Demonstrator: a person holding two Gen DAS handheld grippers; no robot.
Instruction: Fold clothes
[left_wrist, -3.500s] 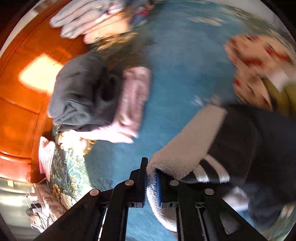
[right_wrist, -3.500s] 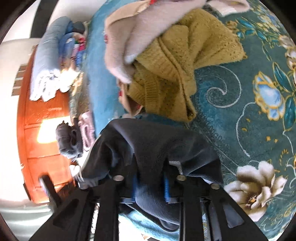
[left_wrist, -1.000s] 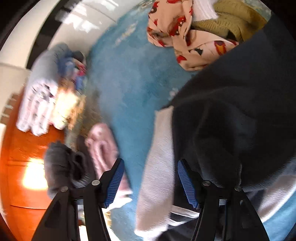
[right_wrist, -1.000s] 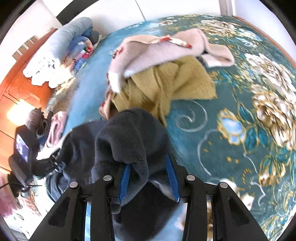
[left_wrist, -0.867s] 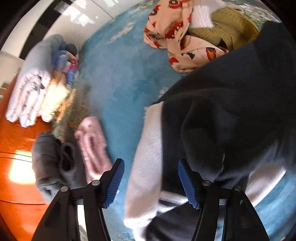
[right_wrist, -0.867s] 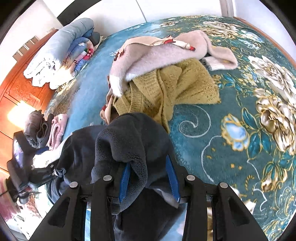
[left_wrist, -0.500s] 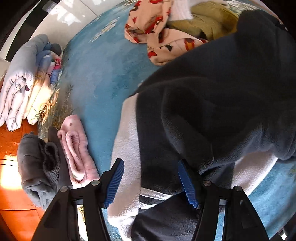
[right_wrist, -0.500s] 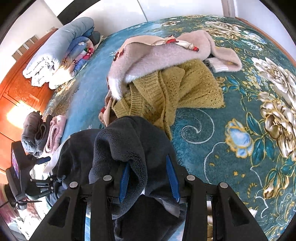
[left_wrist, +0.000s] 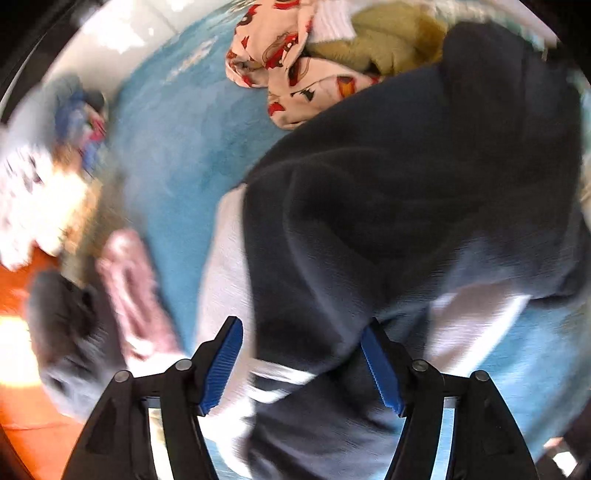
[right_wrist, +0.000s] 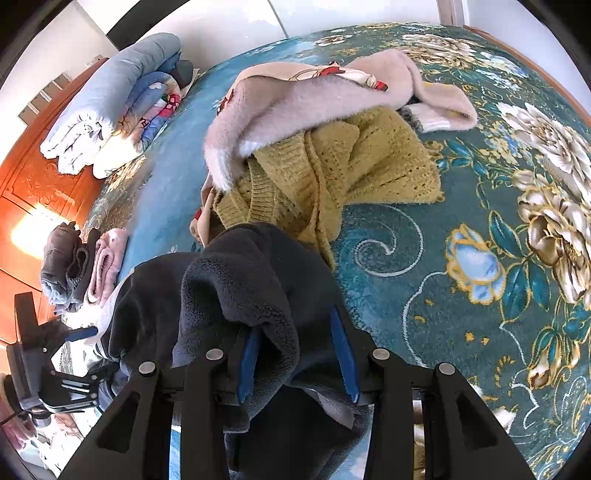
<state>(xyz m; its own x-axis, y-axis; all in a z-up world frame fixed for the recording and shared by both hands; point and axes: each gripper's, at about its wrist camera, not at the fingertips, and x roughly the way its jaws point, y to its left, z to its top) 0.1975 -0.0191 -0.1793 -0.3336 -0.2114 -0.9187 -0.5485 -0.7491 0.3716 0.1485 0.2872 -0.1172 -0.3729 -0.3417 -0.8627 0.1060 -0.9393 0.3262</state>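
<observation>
A dark fleece garment (left_wrist: 388, 206) with a white lining and white stripes lies bunched on the blue bedspread. My left gripper (left_wrist: 301, 363) is open above its near edge, the jaws wide apart on either side of the cloth. My right gripper (right_wrist: 297, 362) is partly open, with a thick fold of the dark fleece (right_wrist: 236, 288) lying between its jaws. The left gripper (right_wrist: 79, 334) shows at the far left of the right wrist view.
A pile of a mustard knit (right_wrist: 332, 177), a pink fluffy garment (right_wrist: 314, 99) and a cartoon-print garment (left_wrist: 295, 70) lies beyond the fleece. Folded grey (right_wrist: 61, 262) and pink (right_wrist: 107, 258) clothes sit by the orange wooden headboard (right_wrist: 33, 199). Rolled quilts (right_wrist: 110, 99) lie farther back.
My left gripper let go of the fleece's white edge and opened wide, then swung over the garment. My right gripper's jaws parted, with the fold still between them.
</observation>
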